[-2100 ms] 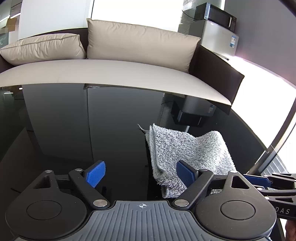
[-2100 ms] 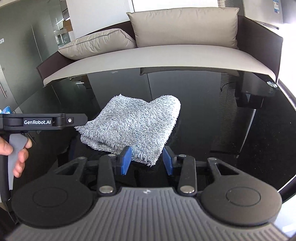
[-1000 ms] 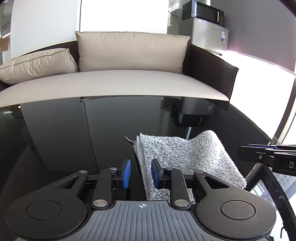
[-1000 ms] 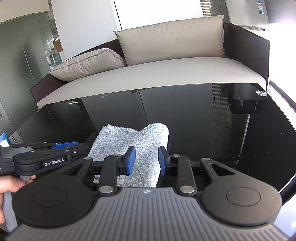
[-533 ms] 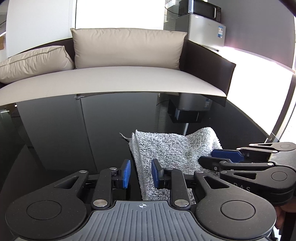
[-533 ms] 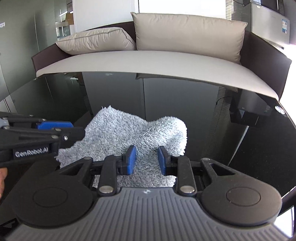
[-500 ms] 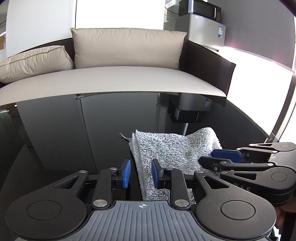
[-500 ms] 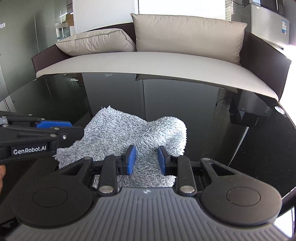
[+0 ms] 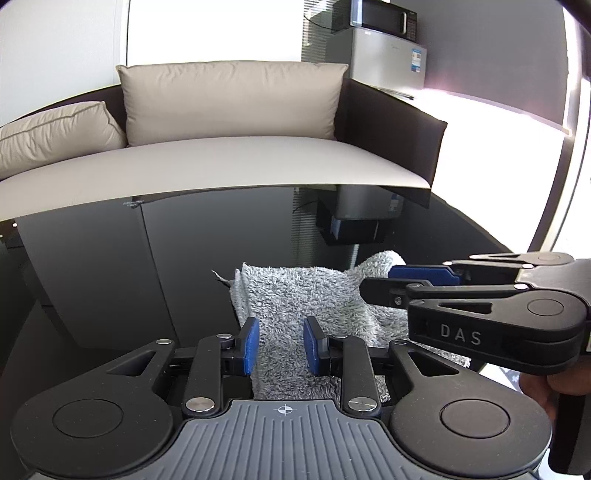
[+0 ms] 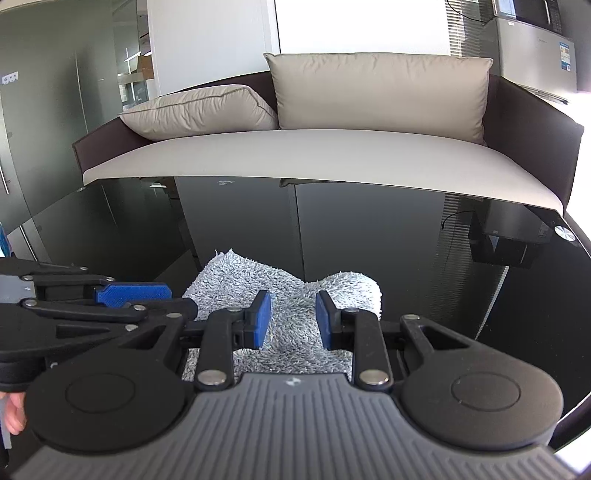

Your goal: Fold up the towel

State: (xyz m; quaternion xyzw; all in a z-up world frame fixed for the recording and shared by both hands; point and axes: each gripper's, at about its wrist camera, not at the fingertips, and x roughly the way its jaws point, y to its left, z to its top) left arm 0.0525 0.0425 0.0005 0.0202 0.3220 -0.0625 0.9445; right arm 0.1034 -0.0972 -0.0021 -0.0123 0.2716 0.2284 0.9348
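A big sofa (image 9: 236,166) with two tan cushions (image 10: 380,92) stands behind the far edge of the table. A silver fridge (image 9: 388,62) with a black microwave (image 9: 384,18) on top stands past the sofa's right end.

The black shiny table (image 9: 110,266) fills the middle of both views. The room shows in it like in a mirror.

The gray fluffy towel (image 9: 295,295) lies folded on the table, close to the near edge and toward the right side. Its far right corner bulges up in a soft hump.

The left gripper (image 9: 280,345) sits over the near left part of the towel. Its blue pads (image 9: 252,345) stand a small way apart, with towel showing between them. You cannot tell if they squeeze the towel.

The right gripper (image 10: 292,319) sits over the near right part of the towel. Its blue pads (image 10: 263,319) also stand a small way apart with towel between them. You cannot tell if they pinch it.

The two grippers are side by side, very close together.
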